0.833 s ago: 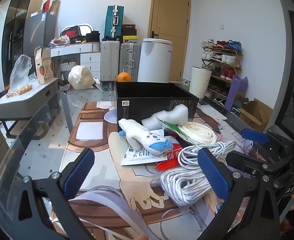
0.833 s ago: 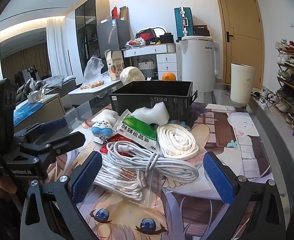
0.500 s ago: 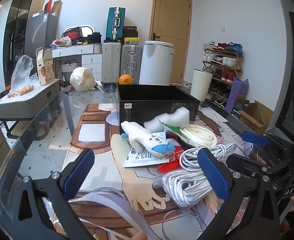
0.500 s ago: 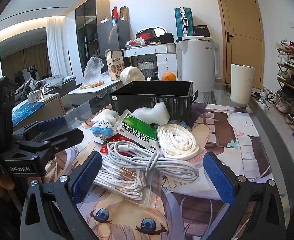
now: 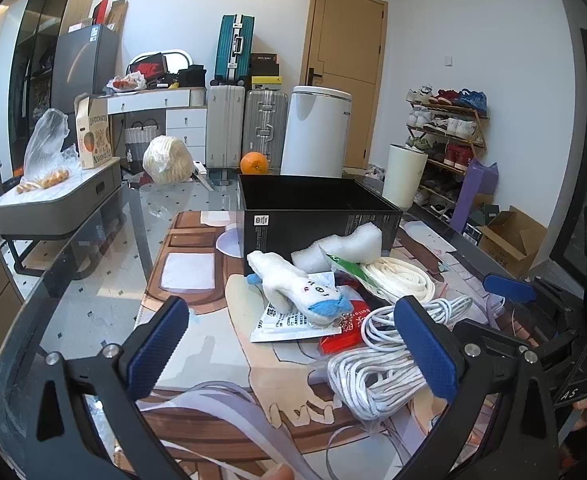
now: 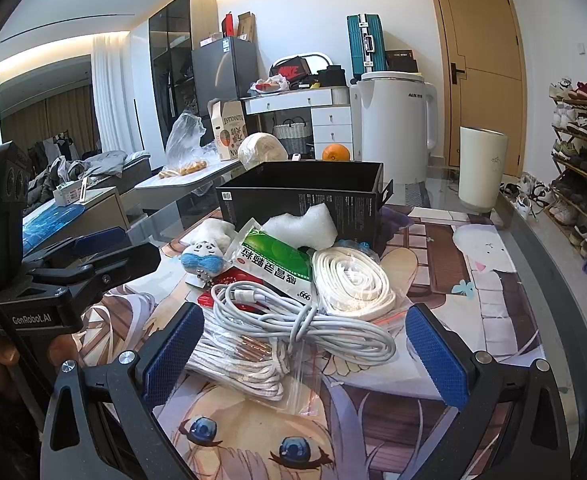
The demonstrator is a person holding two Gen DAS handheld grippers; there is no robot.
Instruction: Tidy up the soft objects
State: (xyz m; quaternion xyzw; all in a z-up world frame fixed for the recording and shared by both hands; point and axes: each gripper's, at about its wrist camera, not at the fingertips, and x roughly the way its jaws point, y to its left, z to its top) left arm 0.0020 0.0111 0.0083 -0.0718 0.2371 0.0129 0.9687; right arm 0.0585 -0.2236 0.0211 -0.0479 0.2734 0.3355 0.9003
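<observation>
While the black box (image 6: 301, 200) is sitting empty at frame centre, both the left gripper (image 5: 289, 352) and the right gripper (image 6: 301, 356) are hovering released; the pile, cable bundle (image 6: 305, 320) then plush toy (image 5: 301, 292), is awaiting a first grasp.

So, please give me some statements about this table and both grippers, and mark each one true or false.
1. The black box is open at the top. True.
2. The left gripper holds the plush toy. False: its jaws are open and hold nothing; the toy lies on the pile.
3. An orange sits behind the box. True.
4. The white charging cable lies inside the box. False: it lies on the table, in front of the box.
5. The right gripper is open. True.
</observation>
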